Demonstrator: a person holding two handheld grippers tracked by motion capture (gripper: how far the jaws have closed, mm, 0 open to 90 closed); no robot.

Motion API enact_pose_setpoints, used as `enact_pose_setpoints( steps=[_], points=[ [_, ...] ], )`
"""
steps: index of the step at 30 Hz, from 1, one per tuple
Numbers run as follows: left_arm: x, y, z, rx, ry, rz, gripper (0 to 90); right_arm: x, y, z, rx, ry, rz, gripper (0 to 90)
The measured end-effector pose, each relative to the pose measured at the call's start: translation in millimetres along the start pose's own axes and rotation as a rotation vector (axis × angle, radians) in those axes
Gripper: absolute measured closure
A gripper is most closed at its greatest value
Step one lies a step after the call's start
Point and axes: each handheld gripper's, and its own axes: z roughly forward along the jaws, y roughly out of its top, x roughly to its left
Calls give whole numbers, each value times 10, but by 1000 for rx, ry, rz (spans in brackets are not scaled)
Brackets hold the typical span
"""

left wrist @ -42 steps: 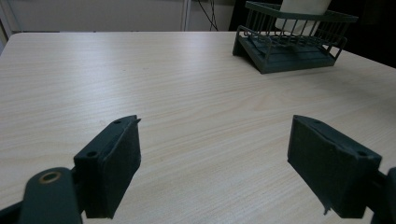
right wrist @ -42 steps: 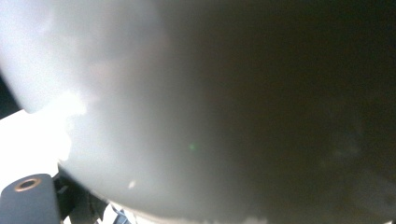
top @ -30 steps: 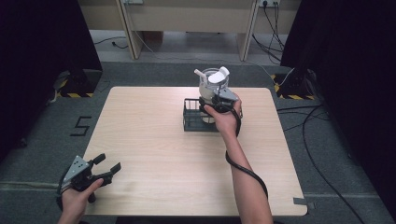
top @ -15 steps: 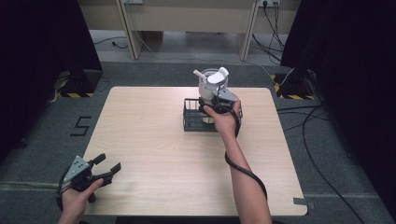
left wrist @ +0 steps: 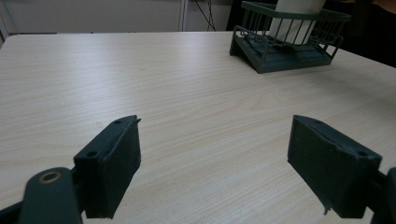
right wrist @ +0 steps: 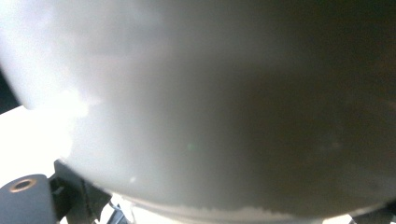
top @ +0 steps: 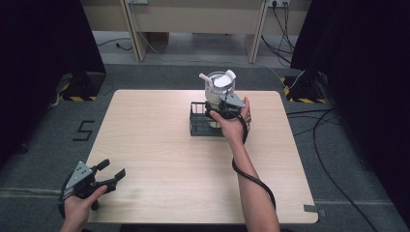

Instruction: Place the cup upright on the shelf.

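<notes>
The white jug [top: 217, 92], standing in the wire basket [top: 199, 124] with the right gripper [top: 223, 110] clamped on its side, looks rigid and slippery, best gripped mid-body, while the left gripper [top: 112, 174] rests with jaws apart.

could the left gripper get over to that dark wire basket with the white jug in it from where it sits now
Probably yes. The left gripper sits open at the near left corner, and bare wooden table lies between it and the dark wire basket. The right gripper crowds the basket's right side at the white jug.
</notes>
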Motion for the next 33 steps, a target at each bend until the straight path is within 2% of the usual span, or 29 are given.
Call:
enact_pose_setpoints(
  steps=[9,23,33],
  points=[
    [-2,1,2,1,1,4,165,-2,-4,-54,-17,-5,-5,18],
    [-5,3,2,0,2,5,165,-5,-18,-175,-12,-11,-8,23],
    [-7,3,7,0,2,4,165,21,-43,-304,-12,2,-9,30]
  ],
)
